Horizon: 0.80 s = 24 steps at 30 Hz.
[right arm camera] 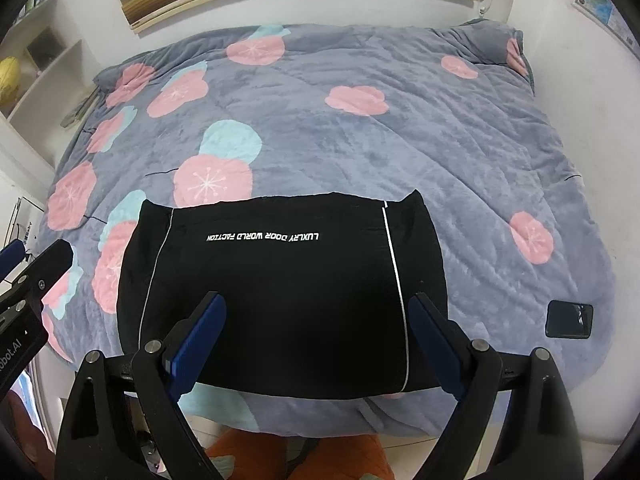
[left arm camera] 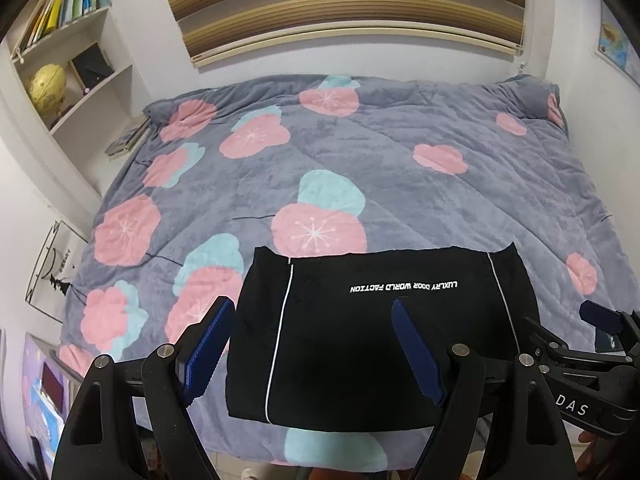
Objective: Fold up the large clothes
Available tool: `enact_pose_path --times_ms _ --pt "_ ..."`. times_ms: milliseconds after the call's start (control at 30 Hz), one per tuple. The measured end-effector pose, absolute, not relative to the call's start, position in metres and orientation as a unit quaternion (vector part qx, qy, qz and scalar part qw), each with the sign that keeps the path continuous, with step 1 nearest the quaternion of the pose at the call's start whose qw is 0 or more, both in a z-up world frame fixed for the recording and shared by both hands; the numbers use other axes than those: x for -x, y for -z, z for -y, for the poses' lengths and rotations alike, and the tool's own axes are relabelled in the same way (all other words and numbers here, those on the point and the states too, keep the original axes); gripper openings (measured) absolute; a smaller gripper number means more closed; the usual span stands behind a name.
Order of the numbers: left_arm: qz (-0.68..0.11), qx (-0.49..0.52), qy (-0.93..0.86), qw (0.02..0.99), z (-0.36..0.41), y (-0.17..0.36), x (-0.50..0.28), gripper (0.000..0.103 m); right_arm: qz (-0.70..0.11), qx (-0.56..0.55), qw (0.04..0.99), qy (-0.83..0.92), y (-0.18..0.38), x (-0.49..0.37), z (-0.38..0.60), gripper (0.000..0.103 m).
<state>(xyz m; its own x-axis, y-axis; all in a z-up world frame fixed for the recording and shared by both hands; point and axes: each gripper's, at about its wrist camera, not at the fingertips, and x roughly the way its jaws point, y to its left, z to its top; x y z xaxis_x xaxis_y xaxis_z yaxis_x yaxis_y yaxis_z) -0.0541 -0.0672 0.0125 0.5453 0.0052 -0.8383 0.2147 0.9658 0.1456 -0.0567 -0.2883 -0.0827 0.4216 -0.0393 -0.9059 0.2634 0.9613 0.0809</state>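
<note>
- Garment (left arm camera: 360,332), black and folded square, lies at the quilt's (left arm camera: 440,200) six o'clock edge.
- Left gripper (left arm camera: 320,356) and right gripper (right arm camera: 316,344) gape empty above it.
- We judge it soft, light; pinch corners.

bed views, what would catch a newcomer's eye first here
A black folded garment with upside-down white lettering lies at the near edge of a grey quilt dotted with pink flowers. A dark phone lies to its right. Both grippers, left and right, hang open above it.
</note>
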Motion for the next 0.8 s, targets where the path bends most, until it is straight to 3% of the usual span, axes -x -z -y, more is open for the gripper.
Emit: enact_pose_path --times_ms 800 --pt "-0.482 -0.116 0.058 0.867 0.065 -0.006 0.044 0.082 -0.538 -0.116 0.832 0.071 0.089 0.041 0.291 0.093"
